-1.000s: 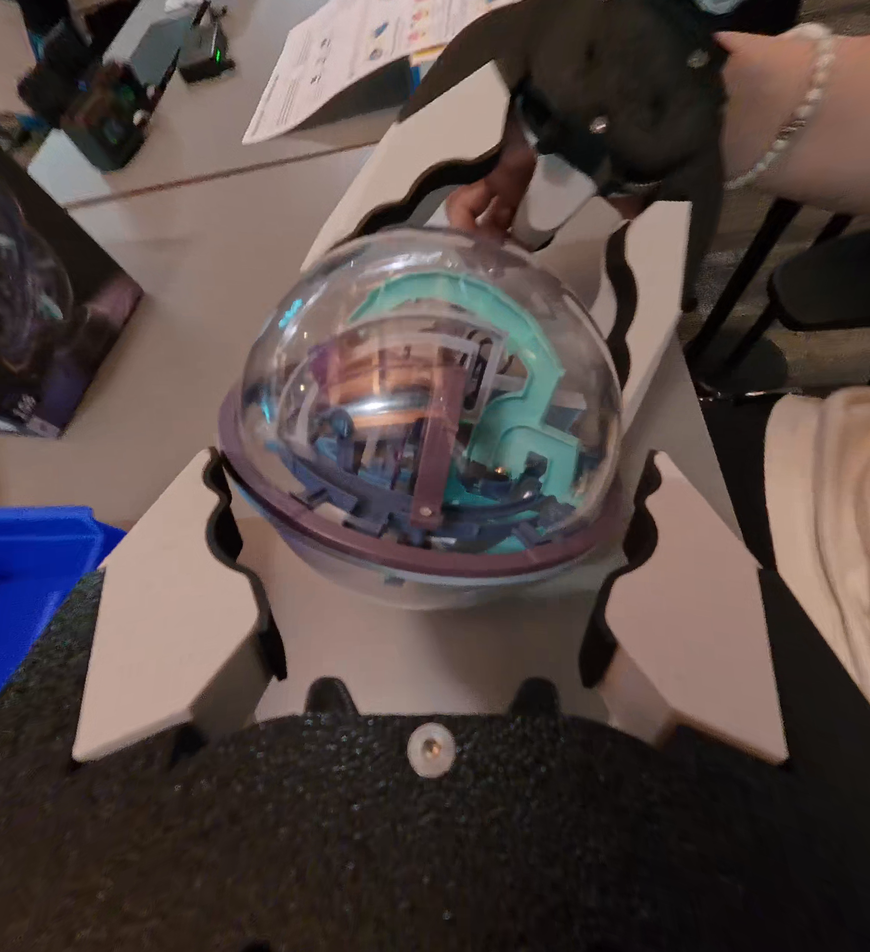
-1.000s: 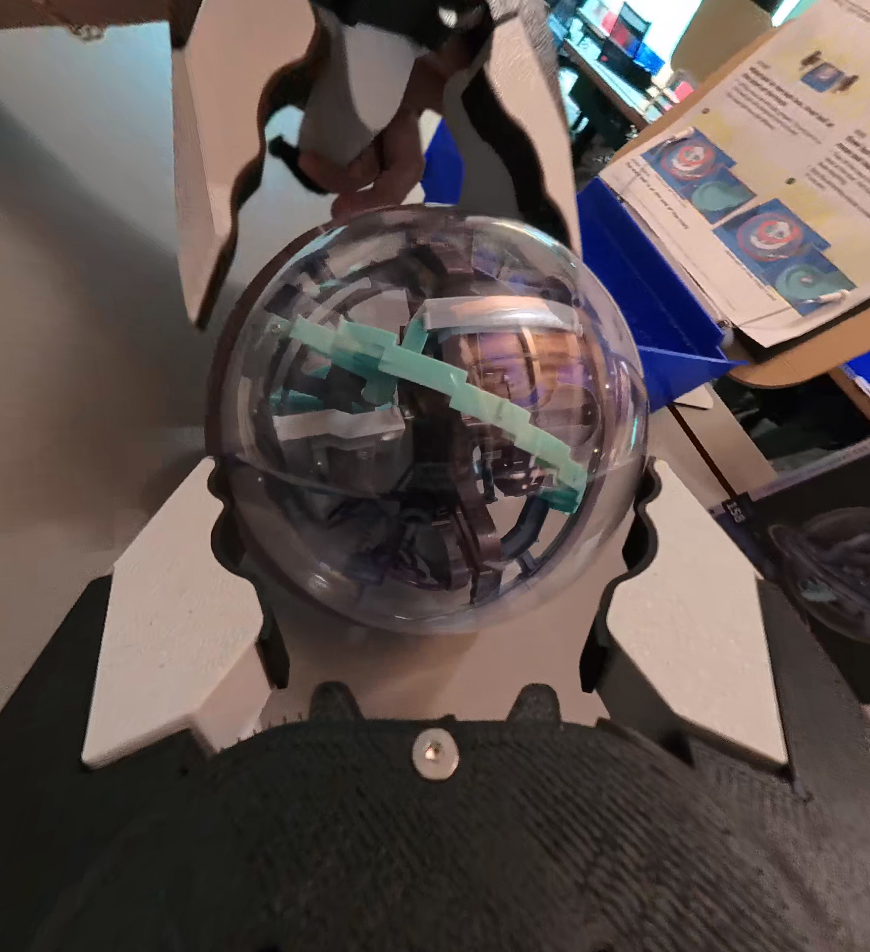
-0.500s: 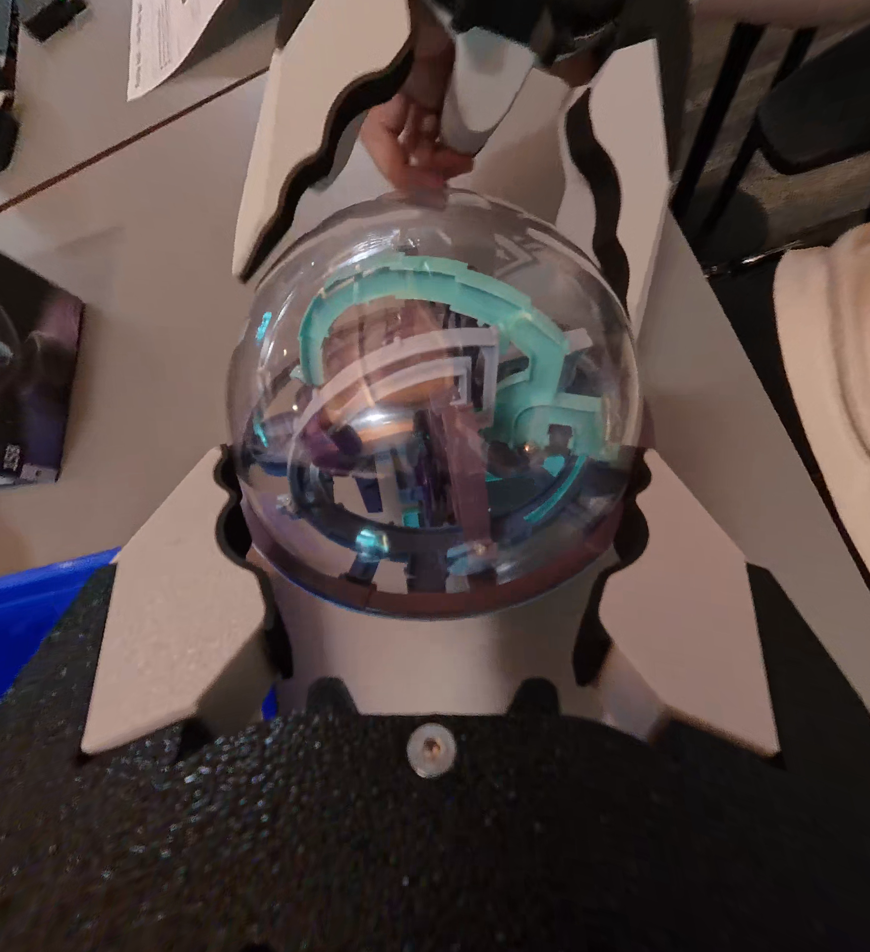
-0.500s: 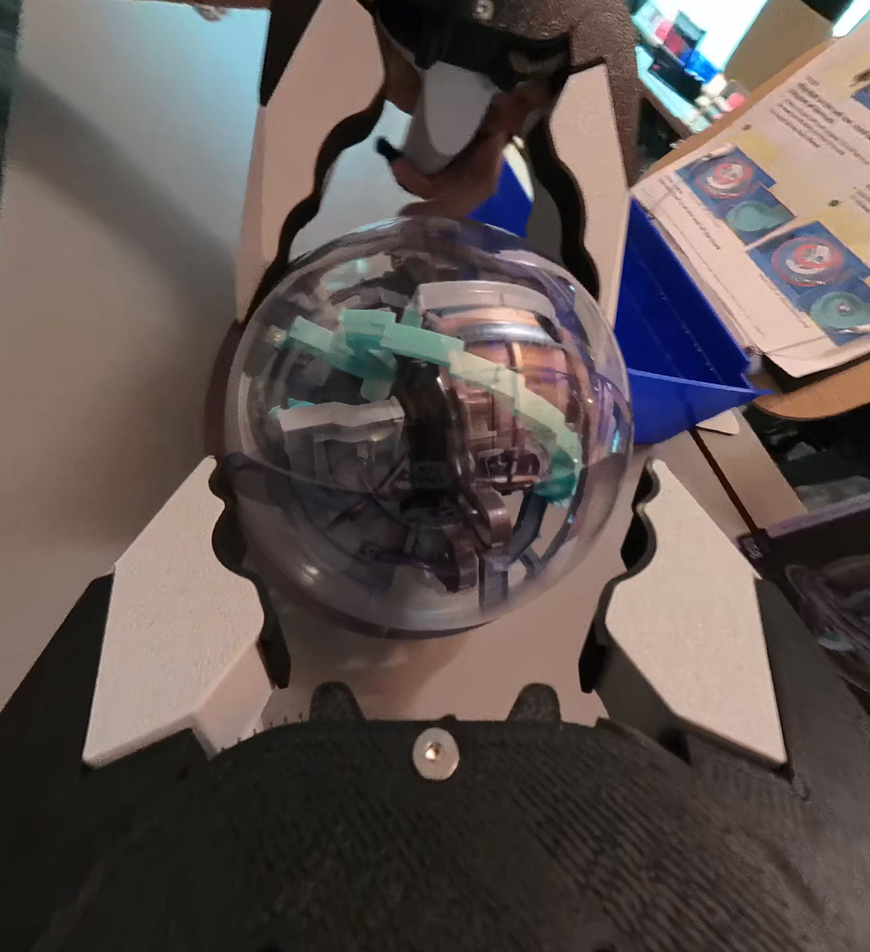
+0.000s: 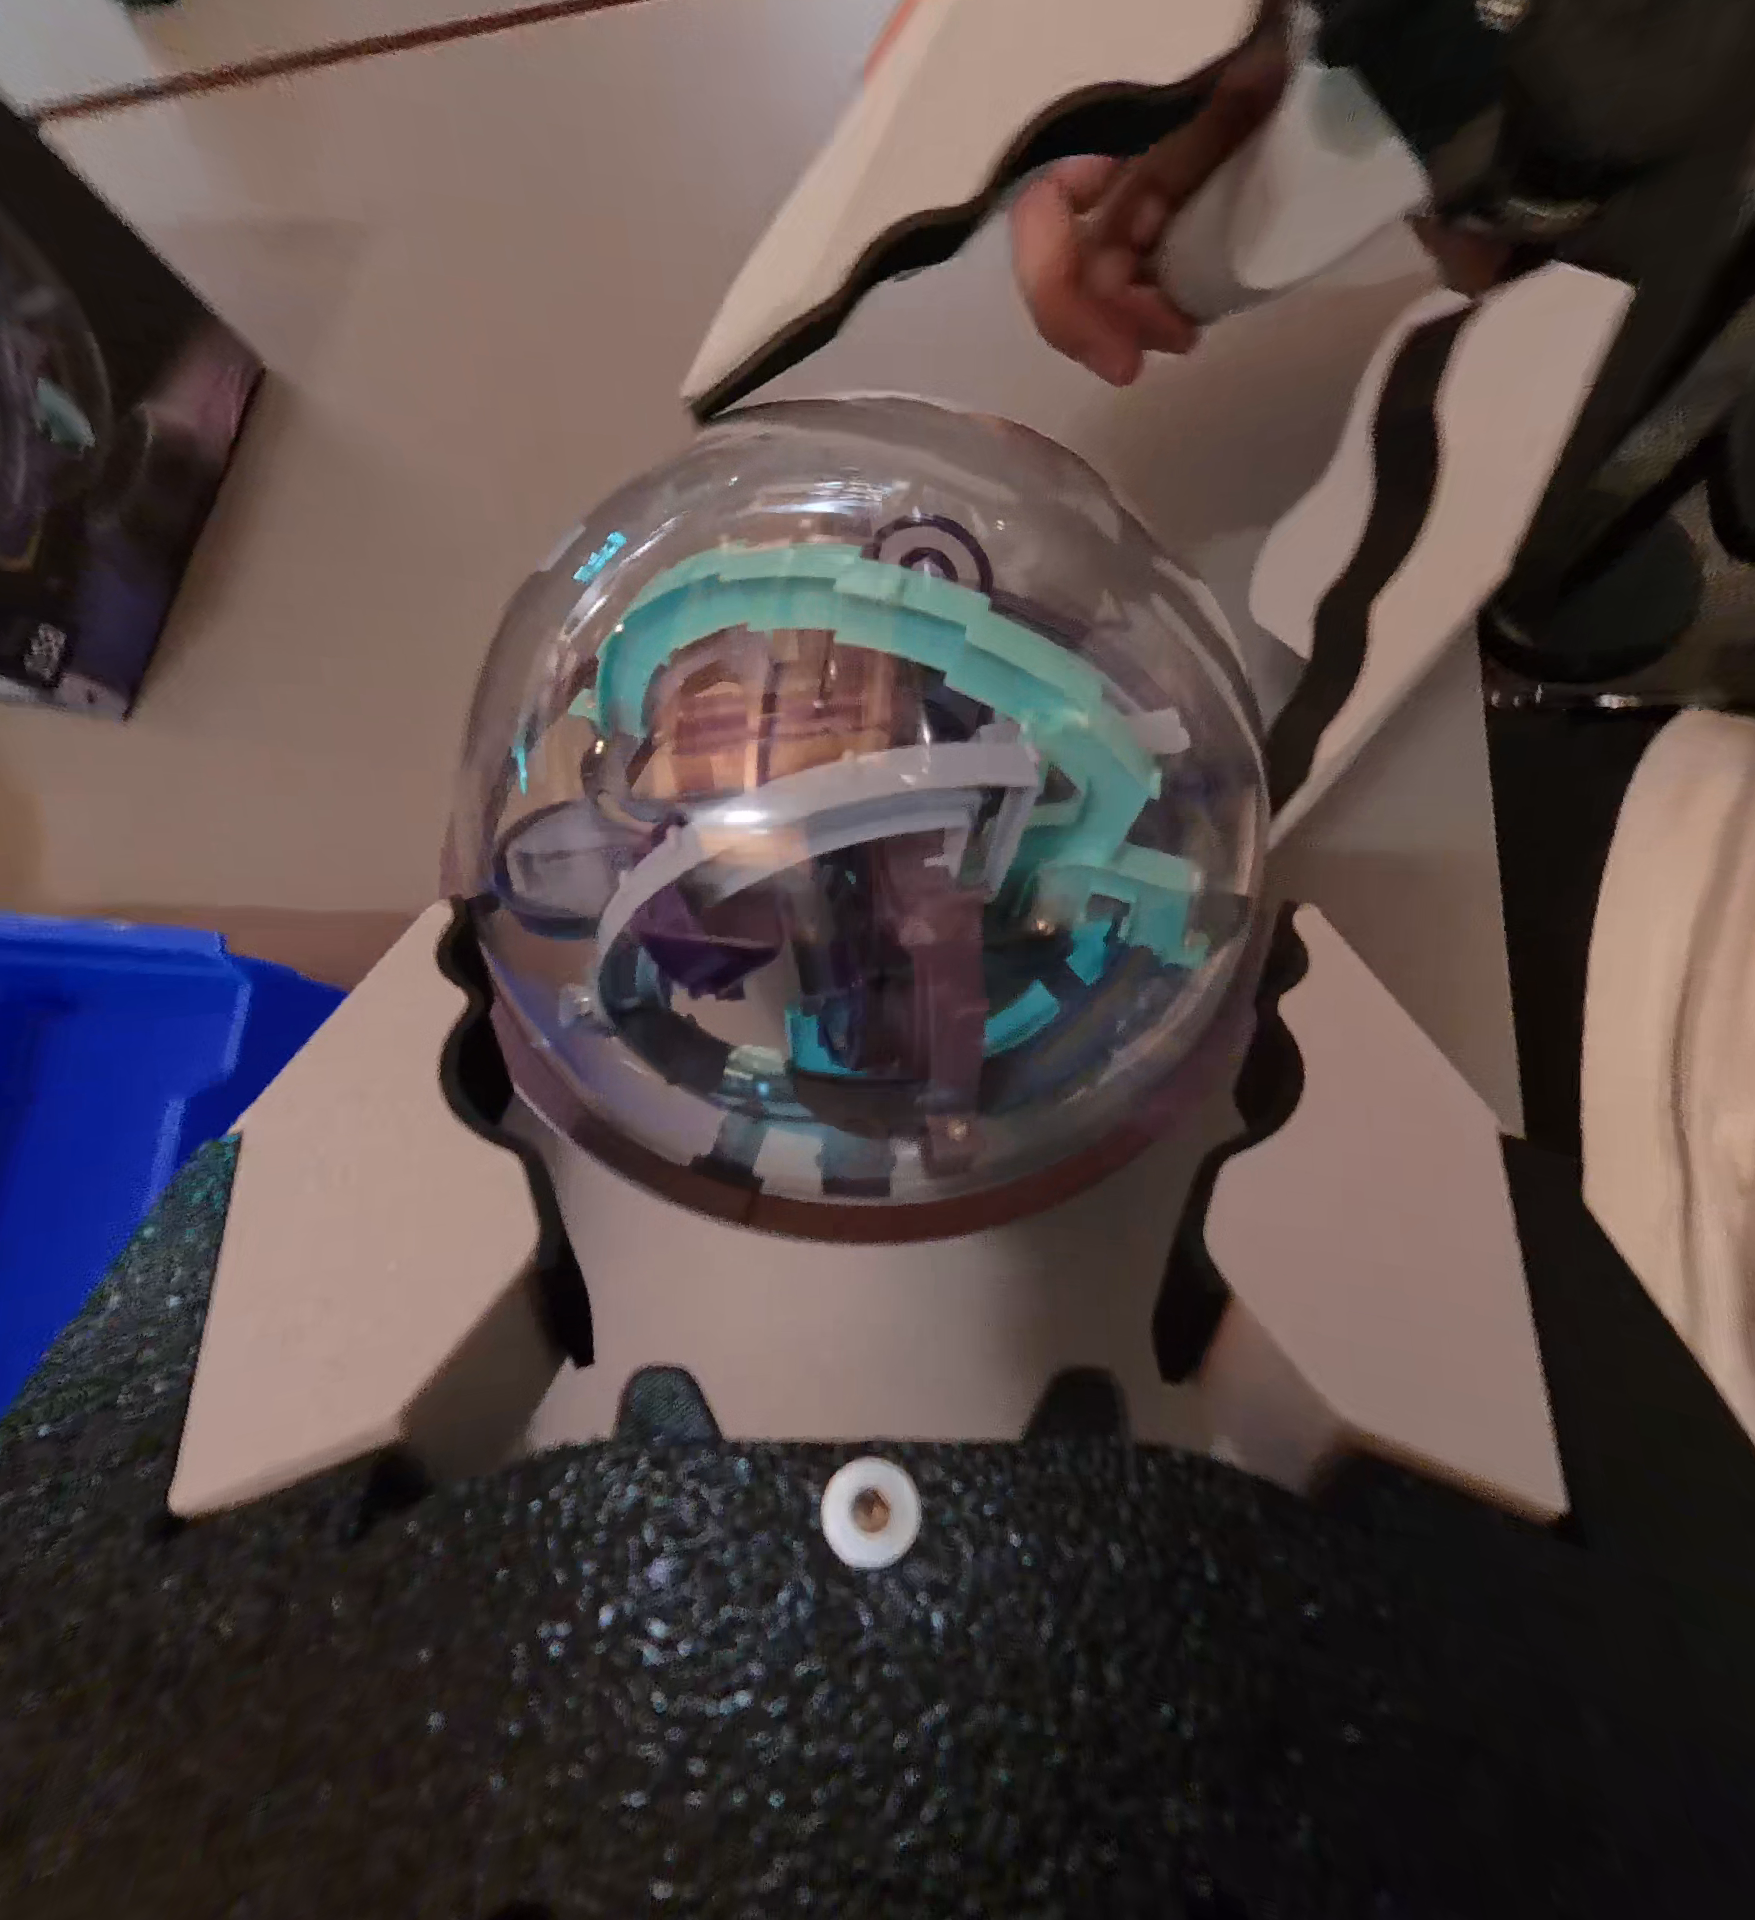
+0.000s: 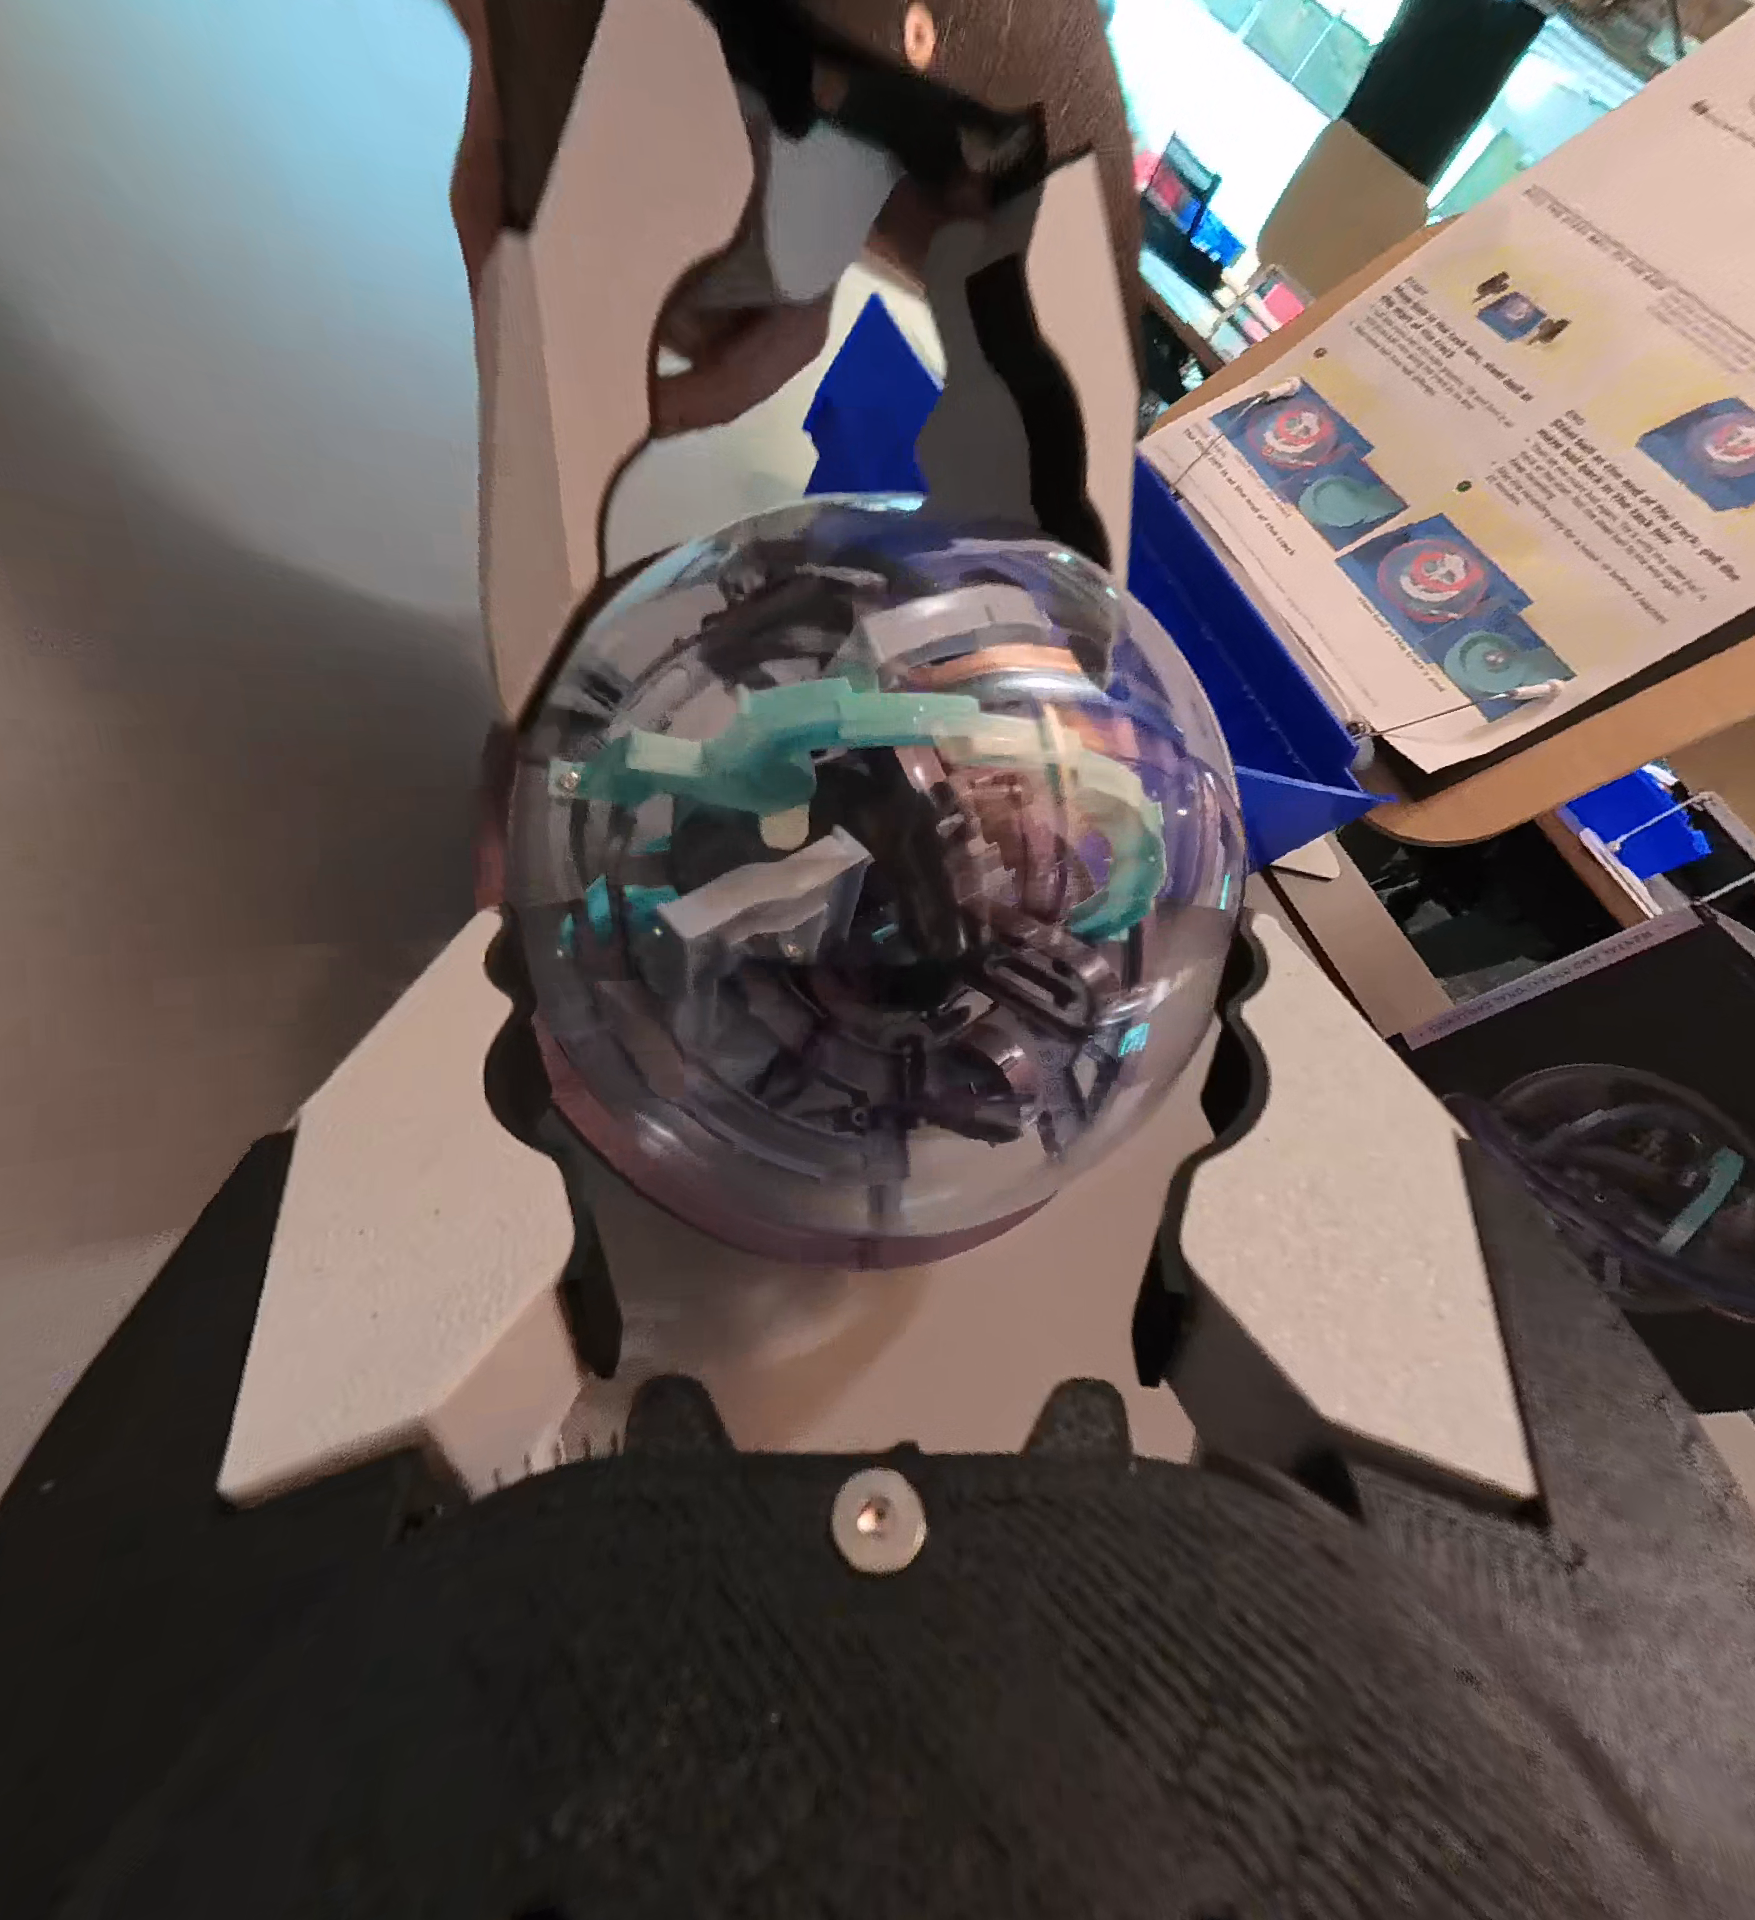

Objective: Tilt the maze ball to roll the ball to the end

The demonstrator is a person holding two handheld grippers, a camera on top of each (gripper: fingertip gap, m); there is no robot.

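The maze ball (image 5: 857, 810) is a clear sphere with teal, grey and purple tracks inside and a purple band at its equator. It is held in the air between both grippers. My left gripper (image 5: 868, 935) is shut on its near side, black wavy pads against the shell. The right gripper's fingers (image 5: 852, 239) reach in from the upper right onto the far side. In the right wrist view my right gripper (image 6: 873, 935) is shut on the maze ball (image 6: 873, 873), and the left gripper's fingers (image 6: 540, 416) come down from above. I cannot make out the small ball inside.
Below is a beige table (image 5: 437, 312). A blue bin (image 5: 52, 1143) is at the left and shows in the right wrist view too (image 6: 1216, 644). A dark product box (image 5: 52, 416) lies far left. A printed sheet on cardboard (image 6: 1527, 468) stands behind. Cream cloth (image 5: 1704, 1039) is at the right.
Both grippers have turned with the ball still held. The teal track has rolled toward the top. The right gripper has swung to the upper right in the left wrist view.
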